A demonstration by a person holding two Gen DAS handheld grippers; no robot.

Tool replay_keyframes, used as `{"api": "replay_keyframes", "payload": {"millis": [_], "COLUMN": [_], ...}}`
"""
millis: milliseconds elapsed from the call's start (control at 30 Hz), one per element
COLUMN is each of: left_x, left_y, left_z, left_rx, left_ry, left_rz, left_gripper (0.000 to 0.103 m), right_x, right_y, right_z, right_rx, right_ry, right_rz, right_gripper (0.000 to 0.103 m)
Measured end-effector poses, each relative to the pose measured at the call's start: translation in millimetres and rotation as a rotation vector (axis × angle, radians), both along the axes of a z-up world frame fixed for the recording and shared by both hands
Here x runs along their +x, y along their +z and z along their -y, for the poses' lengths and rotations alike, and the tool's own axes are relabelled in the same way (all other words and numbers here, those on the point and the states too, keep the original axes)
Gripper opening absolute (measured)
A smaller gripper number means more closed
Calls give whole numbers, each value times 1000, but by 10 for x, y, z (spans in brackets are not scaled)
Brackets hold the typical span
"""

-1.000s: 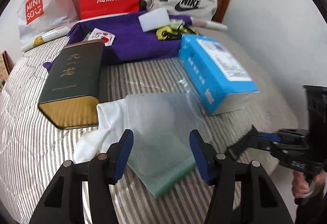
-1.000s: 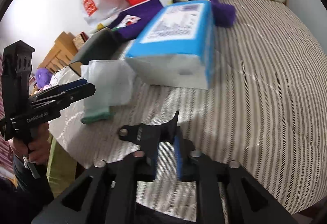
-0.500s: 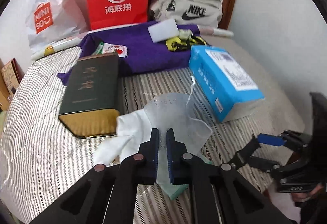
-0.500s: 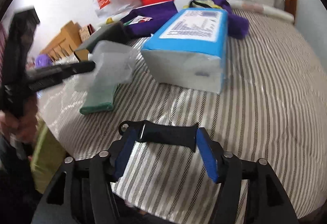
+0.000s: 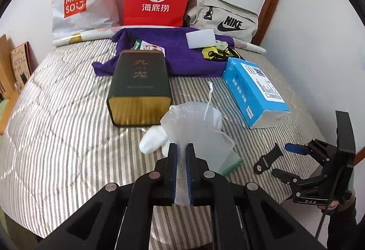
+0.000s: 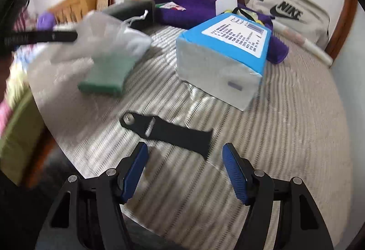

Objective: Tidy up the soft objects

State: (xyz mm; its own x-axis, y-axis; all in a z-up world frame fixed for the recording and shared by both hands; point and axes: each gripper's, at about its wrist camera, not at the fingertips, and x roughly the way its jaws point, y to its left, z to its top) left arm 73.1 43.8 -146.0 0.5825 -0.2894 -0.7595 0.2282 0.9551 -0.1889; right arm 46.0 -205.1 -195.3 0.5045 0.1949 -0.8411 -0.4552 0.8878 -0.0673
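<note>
left gripper pinches frosted pouch near the bed edge; right gripper spread behind black strap.

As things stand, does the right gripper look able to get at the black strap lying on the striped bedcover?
Probably yes. The right gripper is open, and the black strap lies flat on the striped bedcover just ahead of its fingertips with nothing over it. The blue tissue pack sits farther back, clear of the approach.

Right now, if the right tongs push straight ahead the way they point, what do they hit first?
Most likely the black watch strap, lying flat on the striped bedspread just ahead of the open right tongs. Beyond it sits the blue tissue pack; depth is uncertain.
</note>
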Motion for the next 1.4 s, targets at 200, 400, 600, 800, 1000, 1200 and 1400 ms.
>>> {"api": "replay_keyframes", "payload": {"millis": [200,400,600,800,1000,1200,1400], "left_x": [-3,4,-12,-12,-43,-46,6], "left_y": [-43,-56,-84,-104,-77,-137,-241], "left_z": [-18,-58,-75,-98,-112,-164,-176], "left_rx": [-18,-43,-52,-77,-80,-90,-132], "left_ry": [6,1,-4,-3,6,11,18], "left_rz": [-11,-21,-31,-43,-30,-60,-75], "left_gripper": [8,8,8,8,8,12,10], "right_x": [108,318,318,164,206,145,71], "right_y": [10,-15,1,22,21,5,1], "right_z": [-212,-237,-123,-165,-190,-147,-180], "right_rx": [-87,-15,62,48,71,124,118], "right_ry": [88,135,104,136,129,61,28], "right_rz": [83,49,-67,-107,-95,-79,-21], "right_gripper": [75,75,38,36,22,27,24]}}
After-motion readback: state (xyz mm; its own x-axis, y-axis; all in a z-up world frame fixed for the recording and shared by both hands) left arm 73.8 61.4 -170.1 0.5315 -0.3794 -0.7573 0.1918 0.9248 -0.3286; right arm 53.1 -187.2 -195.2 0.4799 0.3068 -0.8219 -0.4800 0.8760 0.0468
